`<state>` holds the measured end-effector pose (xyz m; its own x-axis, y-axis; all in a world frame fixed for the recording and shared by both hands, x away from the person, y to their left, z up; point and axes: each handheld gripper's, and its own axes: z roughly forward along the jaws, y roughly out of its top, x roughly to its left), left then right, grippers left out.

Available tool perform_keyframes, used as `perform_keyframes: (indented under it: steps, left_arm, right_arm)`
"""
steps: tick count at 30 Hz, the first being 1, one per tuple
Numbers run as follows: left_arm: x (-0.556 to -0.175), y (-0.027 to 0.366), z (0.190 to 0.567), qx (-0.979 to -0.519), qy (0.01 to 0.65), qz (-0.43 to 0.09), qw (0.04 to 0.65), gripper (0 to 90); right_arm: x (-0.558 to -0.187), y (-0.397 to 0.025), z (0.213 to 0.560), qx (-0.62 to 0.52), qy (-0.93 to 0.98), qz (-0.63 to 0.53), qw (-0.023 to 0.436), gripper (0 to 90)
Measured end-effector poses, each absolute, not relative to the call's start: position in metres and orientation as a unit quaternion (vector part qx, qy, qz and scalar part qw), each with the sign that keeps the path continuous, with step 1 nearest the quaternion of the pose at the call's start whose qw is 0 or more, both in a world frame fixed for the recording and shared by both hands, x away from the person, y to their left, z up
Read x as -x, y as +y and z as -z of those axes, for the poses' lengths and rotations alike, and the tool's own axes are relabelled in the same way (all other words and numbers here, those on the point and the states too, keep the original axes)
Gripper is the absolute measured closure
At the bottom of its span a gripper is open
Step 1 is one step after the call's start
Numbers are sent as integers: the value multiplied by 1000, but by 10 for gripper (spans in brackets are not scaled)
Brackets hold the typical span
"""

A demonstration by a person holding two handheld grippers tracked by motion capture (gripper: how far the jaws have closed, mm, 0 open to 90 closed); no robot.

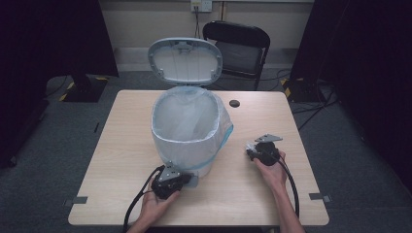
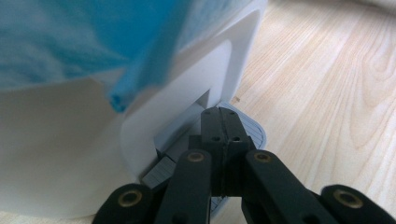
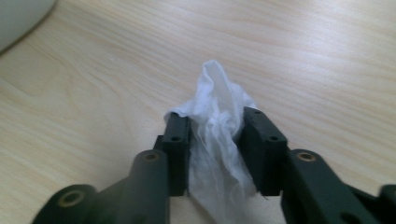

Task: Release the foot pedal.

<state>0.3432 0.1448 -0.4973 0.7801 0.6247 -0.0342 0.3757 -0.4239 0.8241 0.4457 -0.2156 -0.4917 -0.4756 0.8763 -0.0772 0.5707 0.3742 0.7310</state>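
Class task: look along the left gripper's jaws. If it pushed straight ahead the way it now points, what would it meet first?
Probably the bin's pedal: the left gripper, jaws shut, already sits at or on it. Just beyond stands the white bin.

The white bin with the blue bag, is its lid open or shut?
Open. The white pedal bin's oval lid stands upright behind the rim, and the left gripper, jaws shut, presses on its grey pedal.

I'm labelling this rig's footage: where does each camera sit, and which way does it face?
High view: above the person's side, looking forward and down on table, bin, both hands.
Left gripper view: on left gripper, shut jaws on the bin's pedal.
Right gripper view: on right gripper, facing tabletop, jaws gripping tissue.
Shared: high and left views show the bin.
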Motion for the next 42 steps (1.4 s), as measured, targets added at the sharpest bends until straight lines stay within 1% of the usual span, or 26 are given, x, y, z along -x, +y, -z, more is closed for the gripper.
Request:
perform_keyframes:
  steps: [2,3,4,5,7,8,10,11,14,16,22,25,30,35,42]
  left_arm:
    - [-343,145,497,-832,301,-140,445,900]
    - [-343,145,497,-832,301,-140,445,900]
    - [-343,145,497,-832,301,-140,445,900]
    - [-343,145,497,-832,301,-140,445,900]
    - [-343,145,497,-832,301,-140,445,900]
    - [-343,145,497,-832,301,-140,445,900]
    - [-343,145,497,-832,301,-140,445,900]
    - [-343,145,497,-832,301,-140,445,900]
    - [-343,145,497,-832,301,-140,445,900]
    - [-343,145,497,-832,301,-140,445,900]
    - [-343,145,497,-832,301,-140,445,900]
    - [-343,145,497,-832,301,-140,445,900]
    - [-343,145,497,-832,301,-140,445,900]
    - [-343,145,497,-832,301,-140,445,900]
    - [-343,145,497,-832,300,-140,445,900]
  right_arm:
    - [-446,-217,492,-468,785,-330,235,727]
    - [-446,-217,492,-468,785,-330,235,727]
    - [-447,-220,492,-482,775,-338,230,776]
    - [-447,-220,492,-482,775,-338,230,776]
    - [-447,-221,490,-492,765,-345,230,804]
    - [-446,-223,488,-499,757,-360,221,811]
    - [-445,-223,487,-498,757,-361,222,812]
    - [-444,-223,485,-497,756,-369,211,815]
    - [-442,-223,483,-494,757,-376,203,816]
    - [-438,-223,480,-494,752,-395,185,815]
    - [-430,-222,465,-489,744,-420,177,816]
    - [-428,-222,461,-489,742,-424,176,816]
    - [-420,-222,448,-483,740,-428,189,815]
    - [-414,-225,435,-480,734,-443,187,815]
    - [-407,-226,406,-472,726,-464,189,817]
